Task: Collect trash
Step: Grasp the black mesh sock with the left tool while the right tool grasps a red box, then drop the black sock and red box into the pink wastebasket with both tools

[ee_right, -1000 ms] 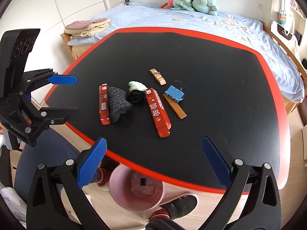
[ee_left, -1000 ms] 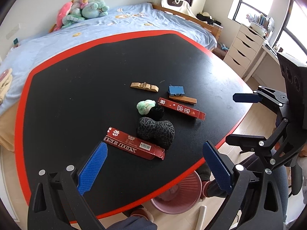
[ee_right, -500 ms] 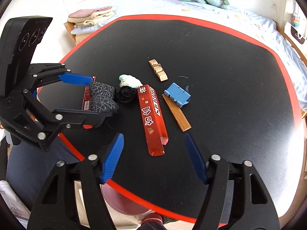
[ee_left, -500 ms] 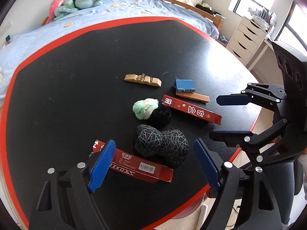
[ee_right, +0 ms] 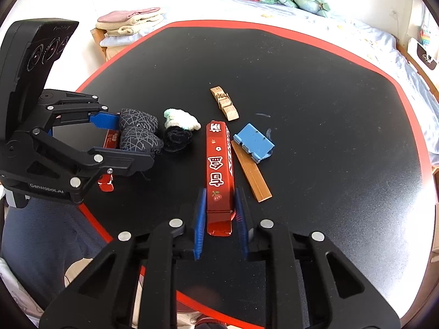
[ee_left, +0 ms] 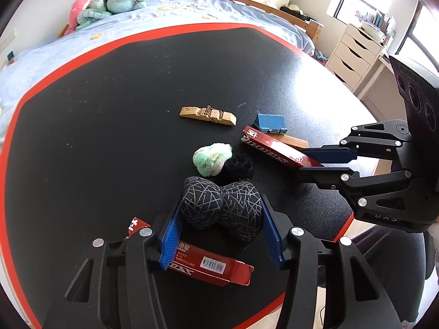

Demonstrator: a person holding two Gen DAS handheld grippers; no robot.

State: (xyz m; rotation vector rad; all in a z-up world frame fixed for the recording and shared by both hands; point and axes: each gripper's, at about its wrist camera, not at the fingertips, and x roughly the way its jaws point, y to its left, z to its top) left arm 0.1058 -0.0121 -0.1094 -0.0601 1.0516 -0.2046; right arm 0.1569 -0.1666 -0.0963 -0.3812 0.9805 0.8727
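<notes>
Between the left gripper's (ee_left: 221, 237) closing fingers sits a black patterned sock bundle (ee_left: 221, 207), both blue pads at its sides, lying over a red box (ee_left: 208, 267) on the bench (ee_left: 109, 137). Just beyond them lie a green-white ball (ee_left: 211, 159) and a wooden clip (ee_left: 207, 115). Rightward, the right gripper's (ee_right: 219, 219) narrow, closing fingers squeeze the near end of a long red carton (ee_right: 219, 164); beside it lies a blue binder clip (ee_right: 253, 142).

The table (ee_left: 109, 142) I worked over looked matt black, faintly speckled, with a smooth red rim. The red box (ee_right: 219, 164) appeared to be glossy printed card. The rolled socks (ee_left: 222, 208) were knitted cloth; the green-white ball (ee_left: 211, 159) fluffy. The clothespin (ee_left: 207, 115) was bare wood with wire. My gripper pads (ee_left: 170, 240) showed ribbed blue plastic.
</notes>
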